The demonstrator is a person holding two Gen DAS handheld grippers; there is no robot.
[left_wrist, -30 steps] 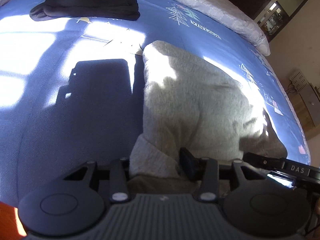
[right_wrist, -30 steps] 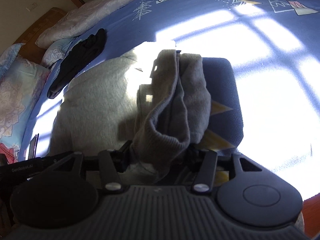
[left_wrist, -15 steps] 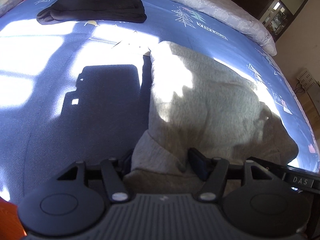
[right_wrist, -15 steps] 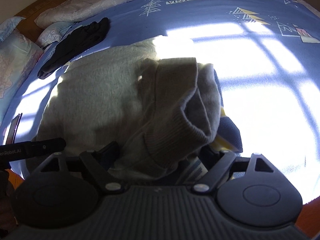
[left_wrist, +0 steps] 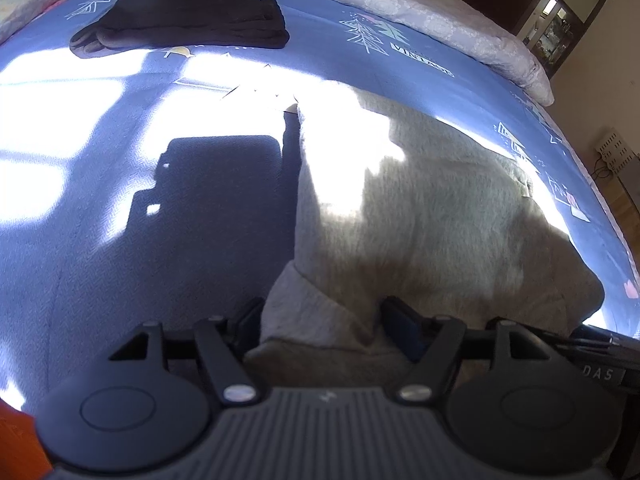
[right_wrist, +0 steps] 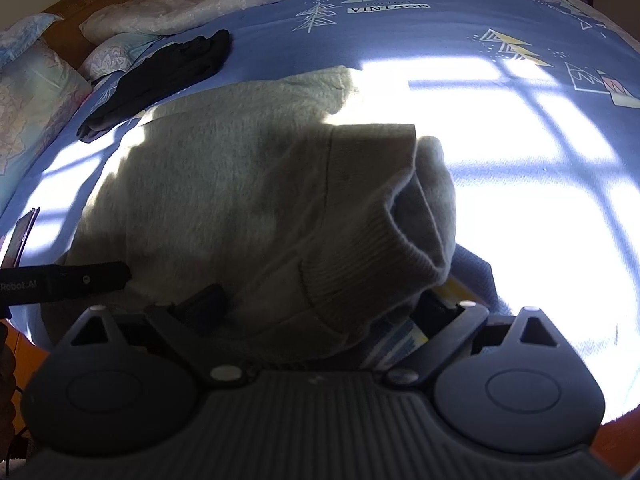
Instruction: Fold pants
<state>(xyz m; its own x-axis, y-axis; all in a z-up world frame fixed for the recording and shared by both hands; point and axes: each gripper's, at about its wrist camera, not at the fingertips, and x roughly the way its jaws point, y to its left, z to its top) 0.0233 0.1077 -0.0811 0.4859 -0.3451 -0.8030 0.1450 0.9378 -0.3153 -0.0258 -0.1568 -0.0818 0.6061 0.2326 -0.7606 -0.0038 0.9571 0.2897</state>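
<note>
Grey knit pants (left_wrist: 420, 216) lie folded on the blue bed sheet (left_wrist: 120, 240), half in sun and half in shadow. My left gripper (left_wrist: 324, 322) sits low at their near edge. Its jaws are opening, and a ribbed cuff (left_wrist: 316, 312) lies slack between the fingers (left_wrist: 400, 326). In the right wrist view the pants (right_wrist: 224, 184) spread leftward. My right gripper (right_wrist: 320, 306) is opening wide around the stacked cuffs (right_wrist: 380, 248), and its fingertips (right_wrist: 204, 304) stand clear of the cloth. Part of the left gripper (right_wrist: 68, 280) shows at the left edge.
A folded black garment (left_wrist: 180, 16) lies farther back on the sheet, also seen as the black garment (right_wrist: 160, 76) near the pillows (right_wrist: 32, 92). A pale quilt (left_wrist: 400, 4) runs along the far side. The bed's near edge and orange floor (right_wrist: 624, 436) are close by.
Both grippers' jaws have spread apart. The bunched cuffs that hung from the right gripper now rest on the folded pants, and the cuff in the left gripper has gone slack.
</note>
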